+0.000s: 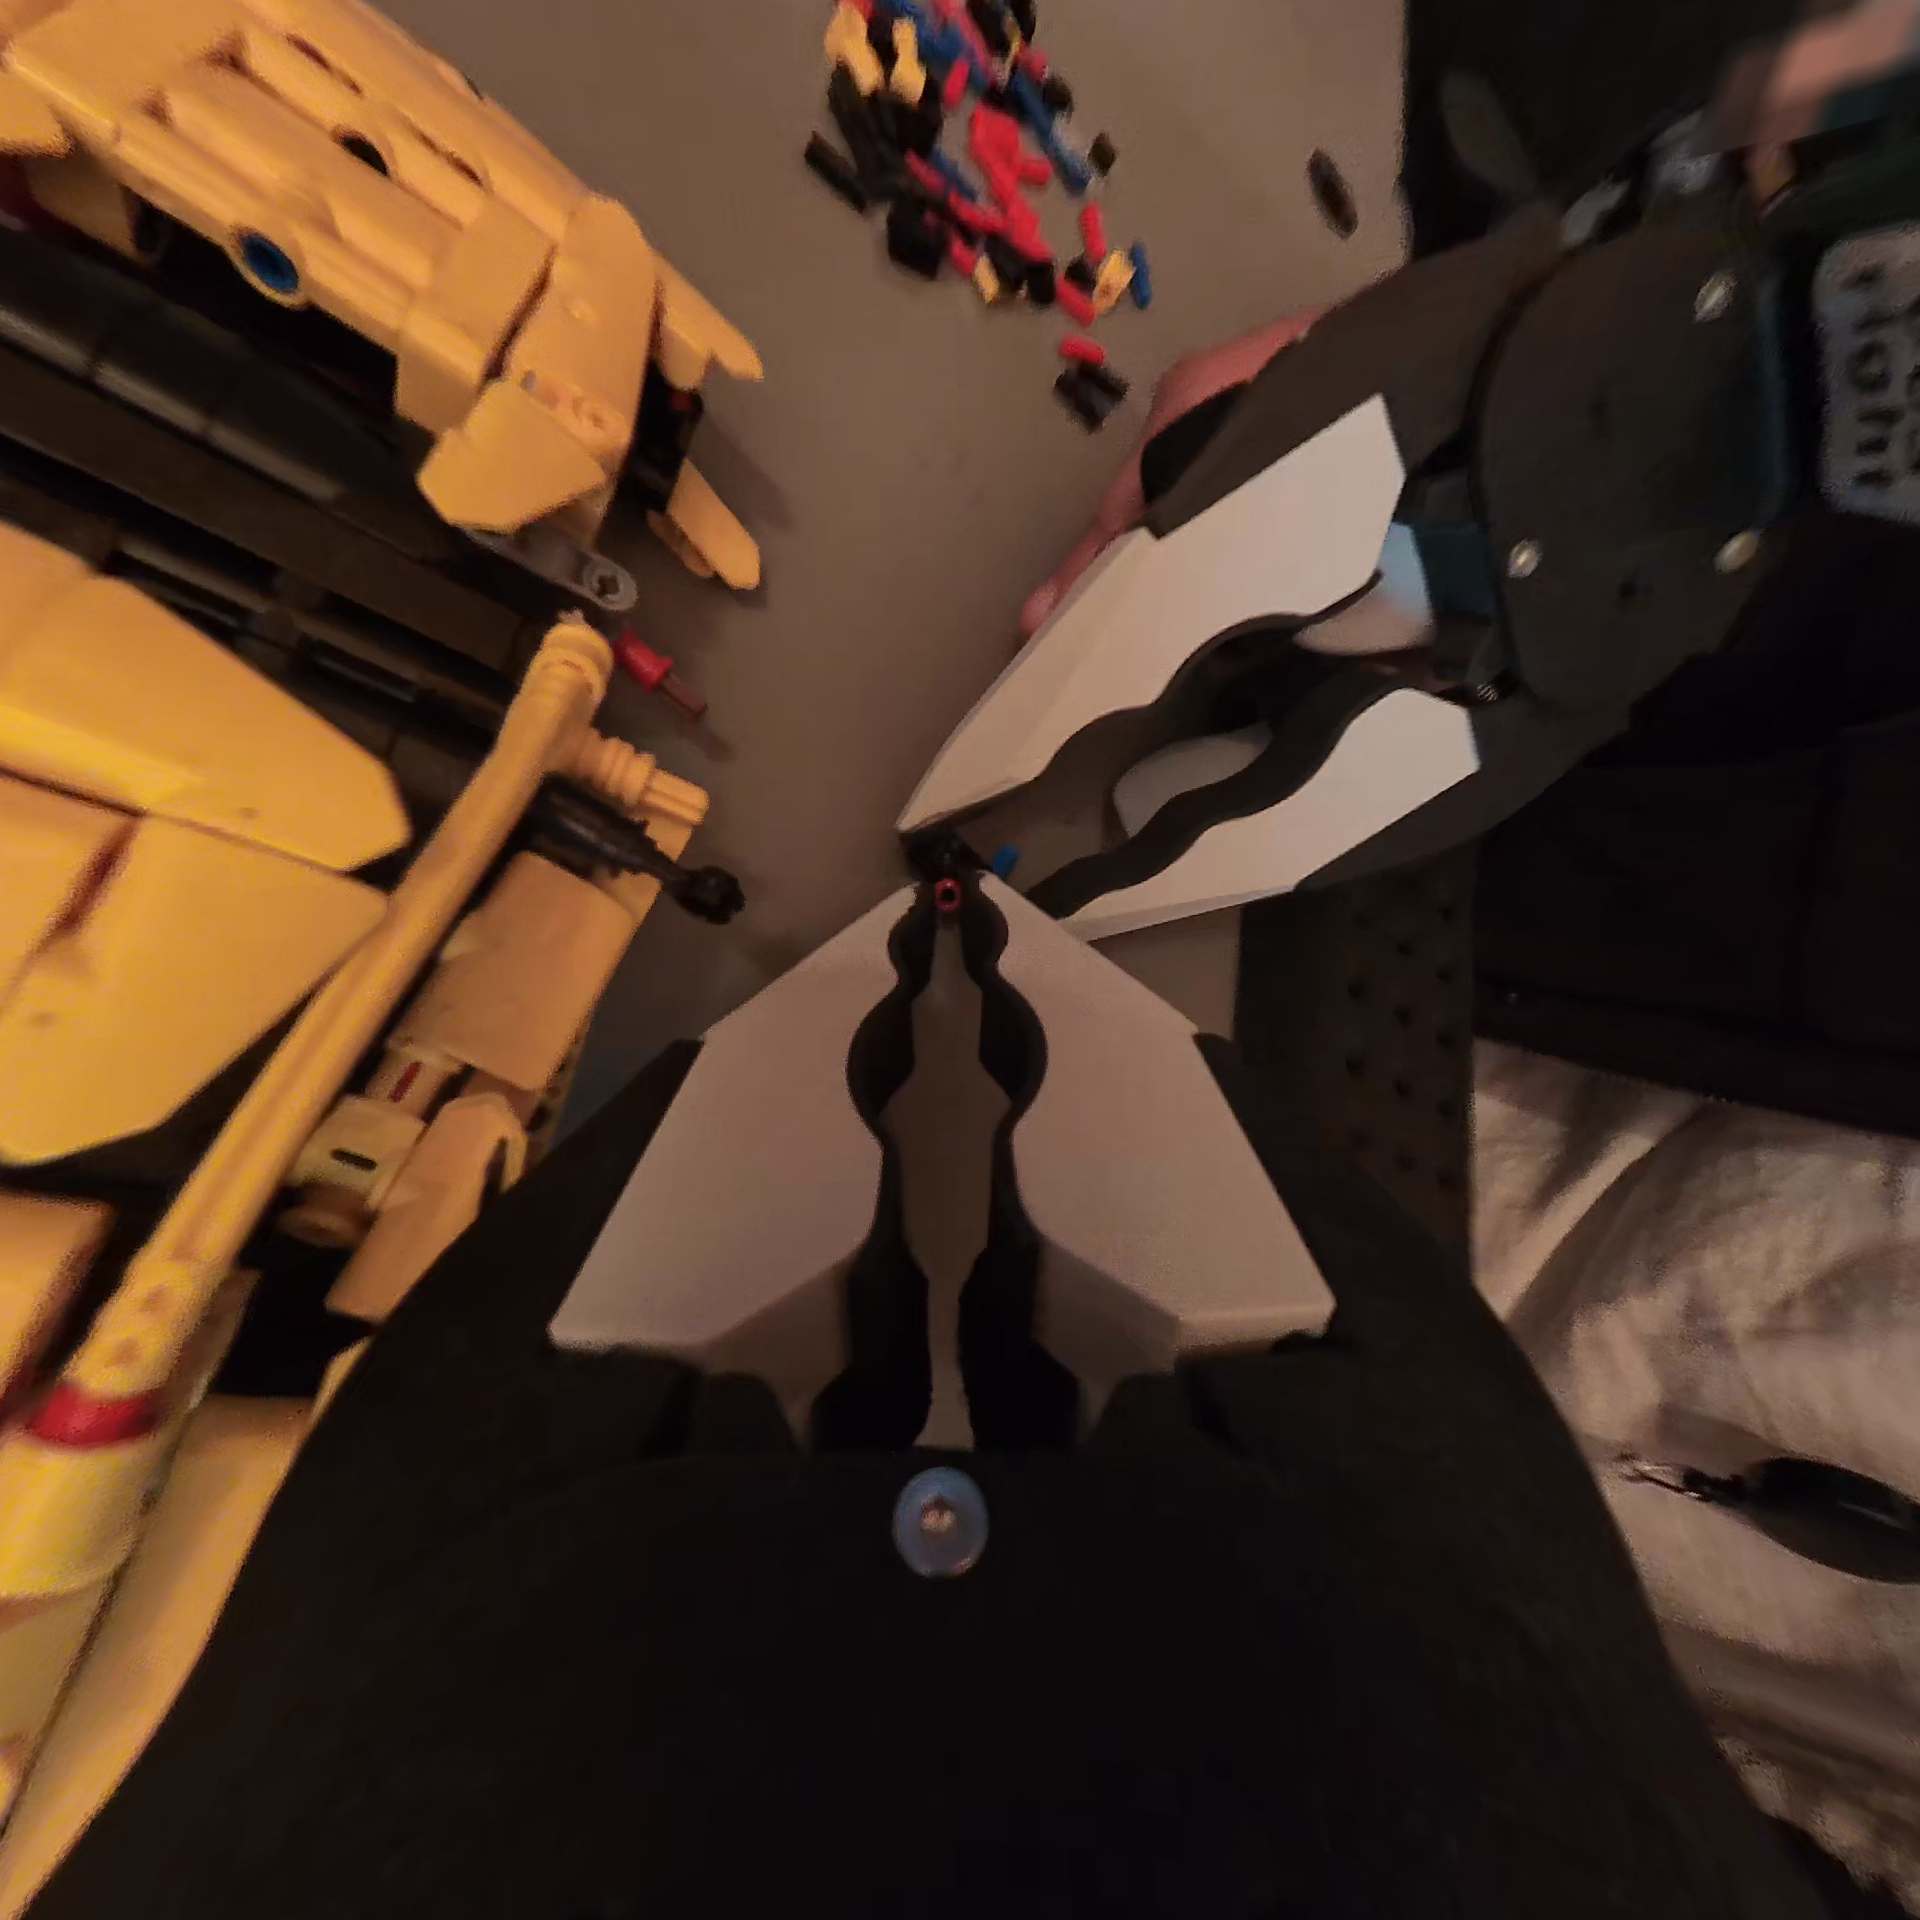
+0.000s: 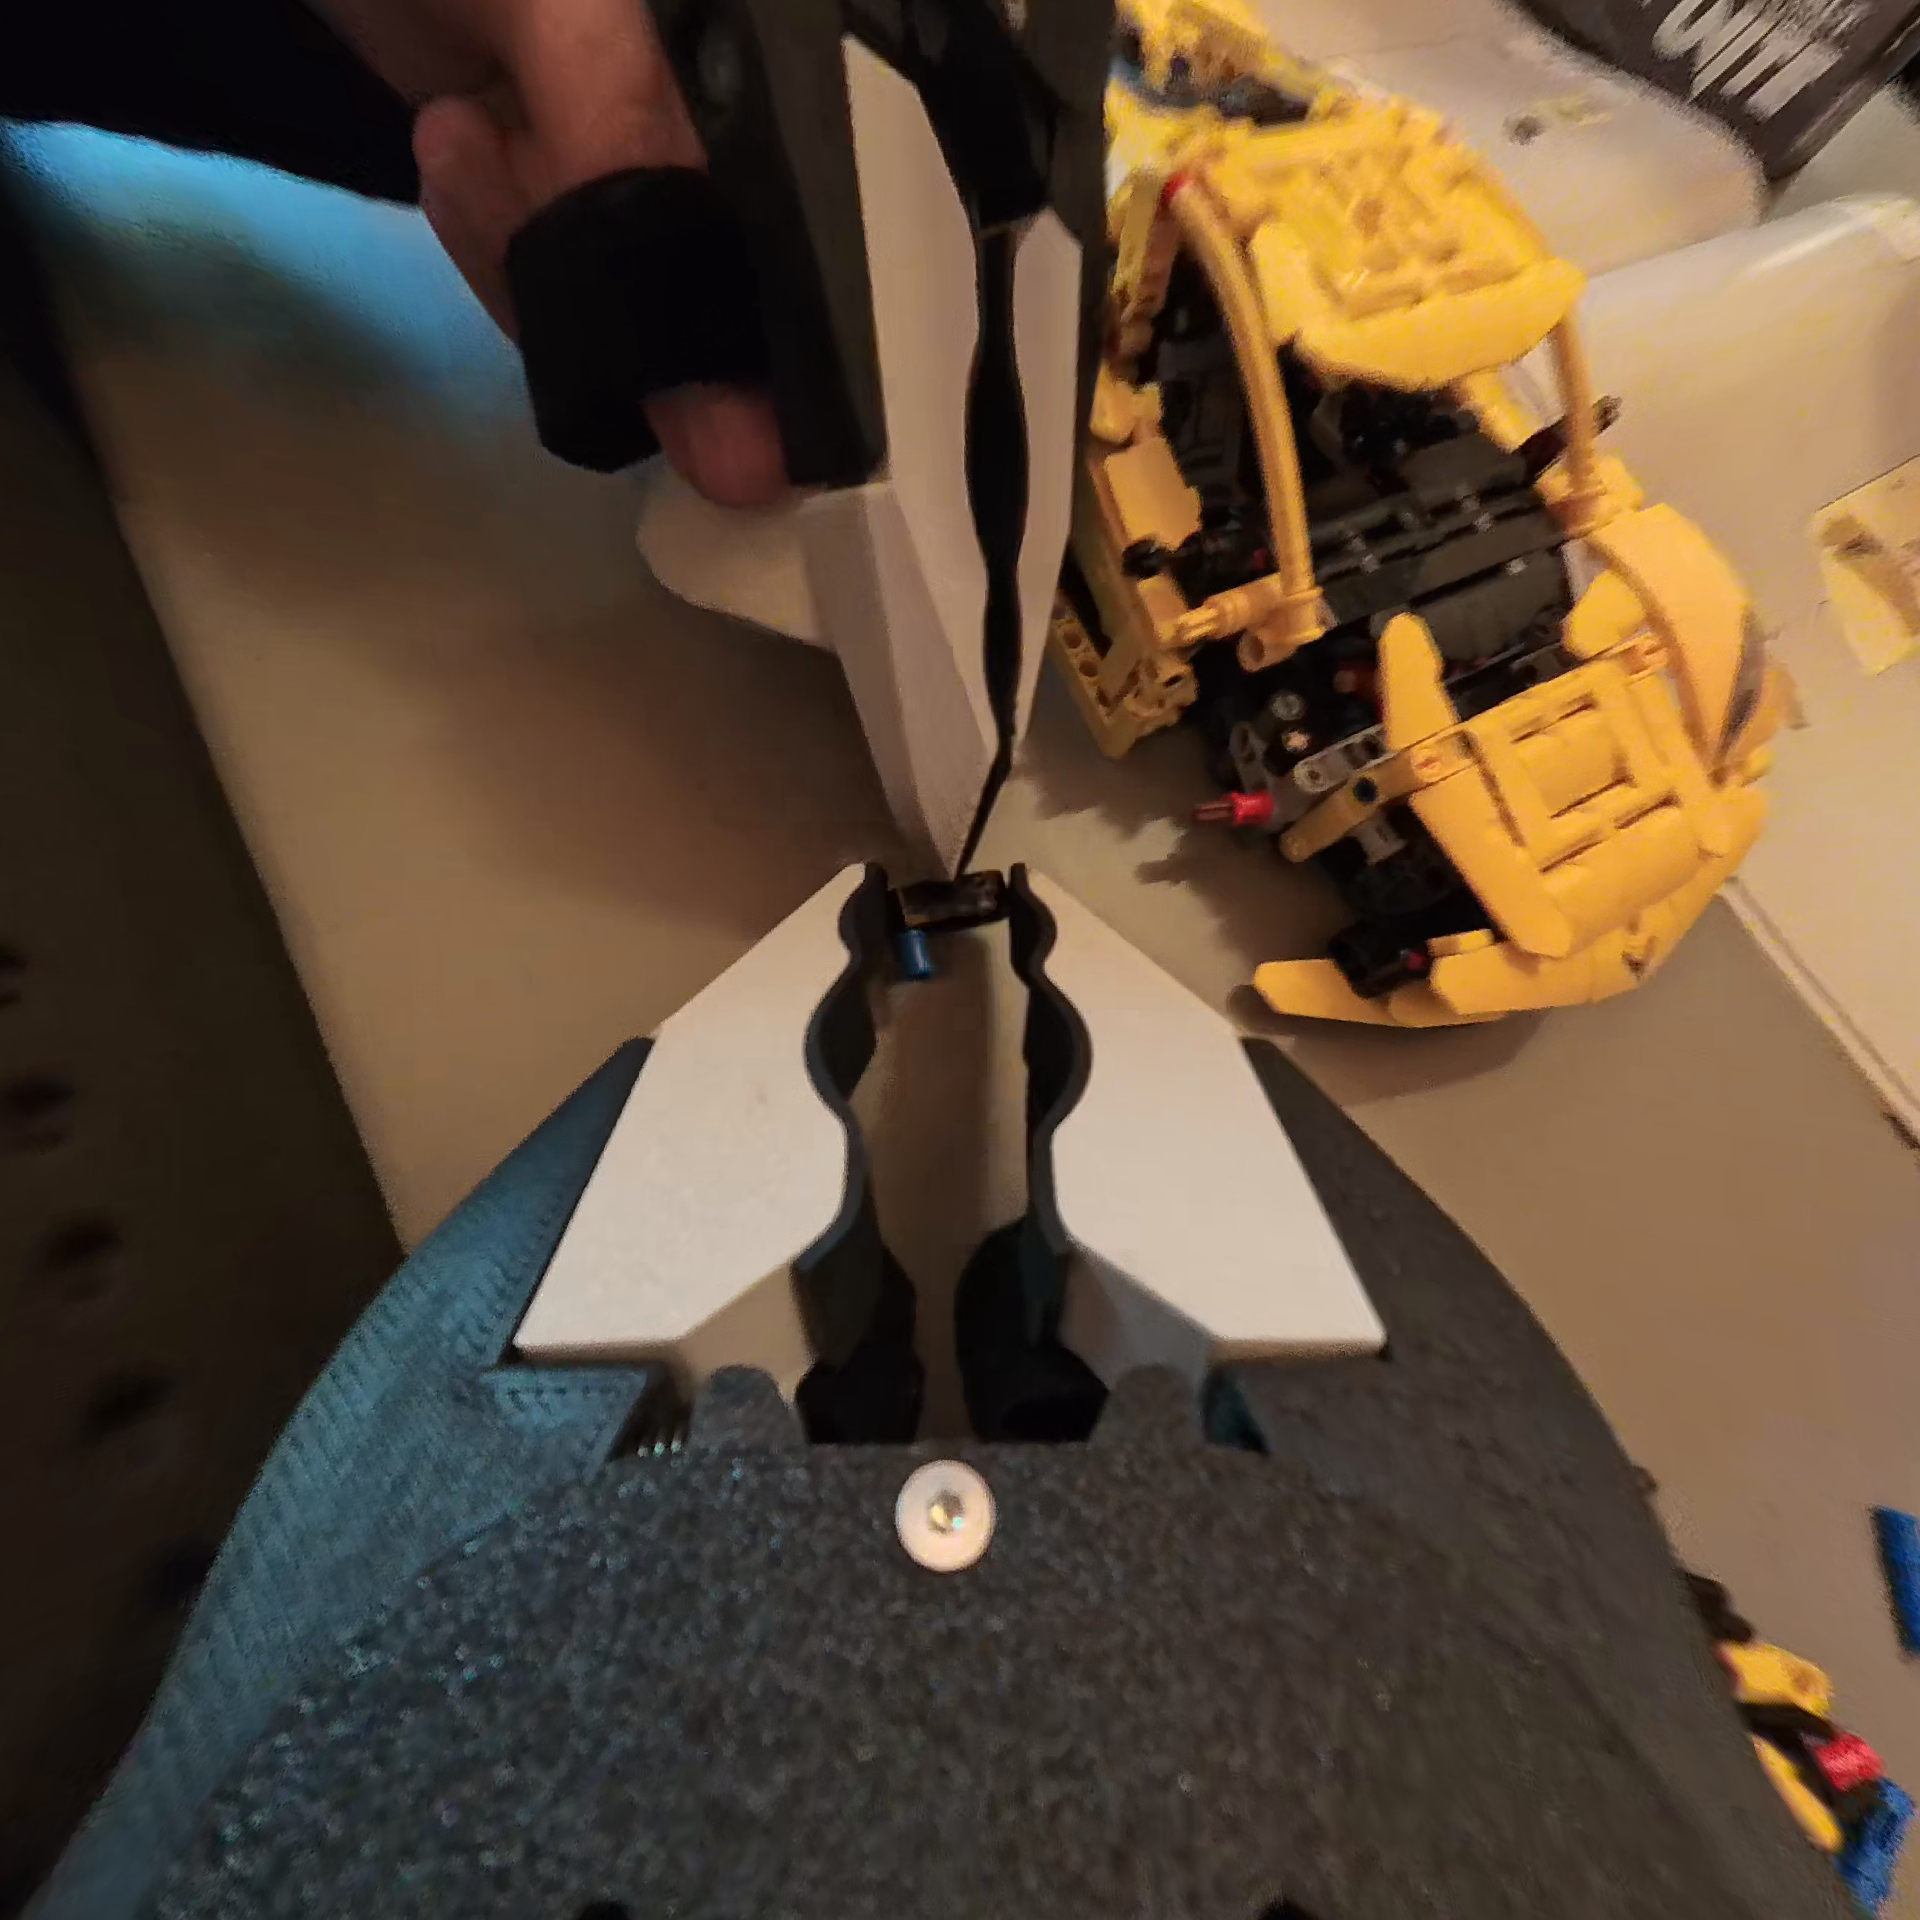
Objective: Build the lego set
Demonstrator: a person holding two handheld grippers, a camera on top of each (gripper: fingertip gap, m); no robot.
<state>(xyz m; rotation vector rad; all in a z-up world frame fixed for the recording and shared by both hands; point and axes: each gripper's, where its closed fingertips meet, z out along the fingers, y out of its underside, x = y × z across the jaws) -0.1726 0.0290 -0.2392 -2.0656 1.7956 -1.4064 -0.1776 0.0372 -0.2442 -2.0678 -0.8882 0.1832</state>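
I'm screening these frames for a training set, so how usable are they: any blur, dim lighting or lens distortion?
Left wrist view: dim warm light, the yellow car model and the pile of loose pieces smeared by blur, straight edges bowed by the wide lens. Right wrist view: sharper near the right gripper and its small black piece, soft toward the edges, shadows under the model.

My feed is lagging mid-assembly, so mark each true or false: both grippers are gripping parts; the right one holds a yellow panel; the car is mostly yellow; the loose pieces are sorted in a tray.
1. Both grippers grip parts. True: the left gripper pinches a small red pin, and the right gripper clamps a part.
2. The right holds a yellow panel. False: it is a small black connector with a blue pin.
3. The lego car is mostly yellow. True.
4. Loose pieces are in a tray. False: they lie scattered on the table.
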